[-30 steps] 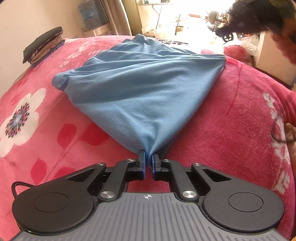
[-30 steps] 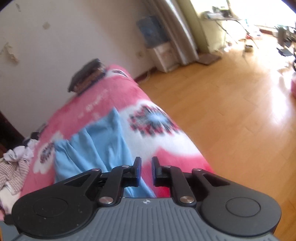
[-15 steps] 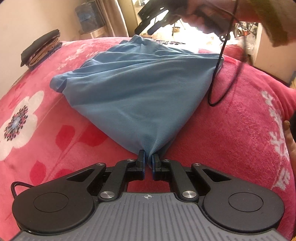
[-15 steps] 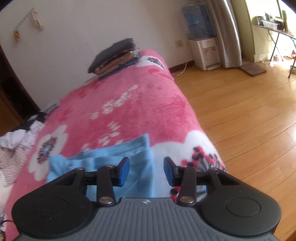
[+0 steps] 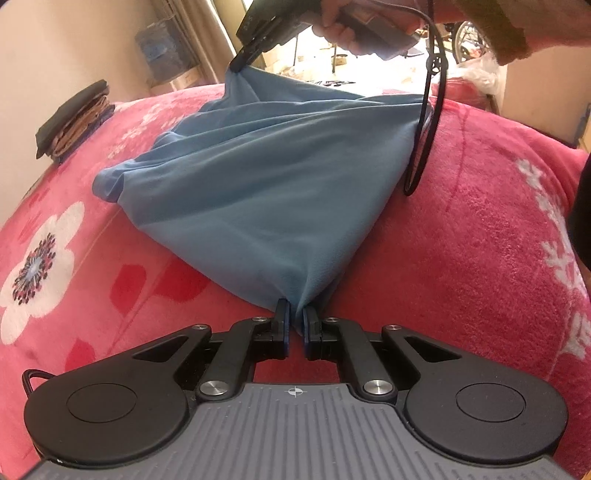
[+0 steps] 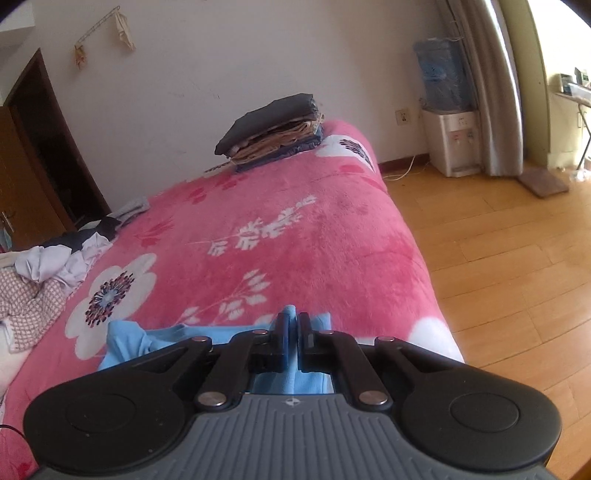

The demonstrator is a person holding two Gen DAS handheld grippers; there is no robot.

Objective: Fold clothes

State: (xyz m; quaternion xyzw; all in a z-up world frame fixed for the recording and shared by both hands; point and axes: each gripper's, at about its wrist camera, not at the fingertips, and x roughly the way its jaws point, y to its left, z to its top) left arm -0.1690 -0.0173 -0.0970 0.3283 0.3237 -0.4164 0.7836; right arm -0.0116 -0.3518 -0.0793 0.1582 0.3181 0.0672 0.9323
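A blue garment (image 5: 266, 184) lies spread on the pink flowered blanket (image 5: 480, 240). My left gripper (image 5: 294, 320) is shut on its near corner, low over the bed. At the far edge my right gripper (image 5: 238, 66), held by a hand (image 5: 340, 29), pinches another corner and lifts it off the bed. In the right wrist view the right gripper (image 6: 293, 325) is shut with a fold of the blue garment (image 6: 291, 373) between its fingers, and more cloth hangs below.
A stack of folded clothes (image 6: 273, 129) sits at the bed's far end by the wall. A heap of unfolded laundry (image 6: 40, 280) lies at the left. Wooden floor (image 6: 517, 258) runs along the bed's right side, with a water dispenser (image 6: 447, 122) by the curtain.
The right gripper came down over the garment's far corner, went from open to shut on it and raised it. The left gripper kept its hold and stayed put.
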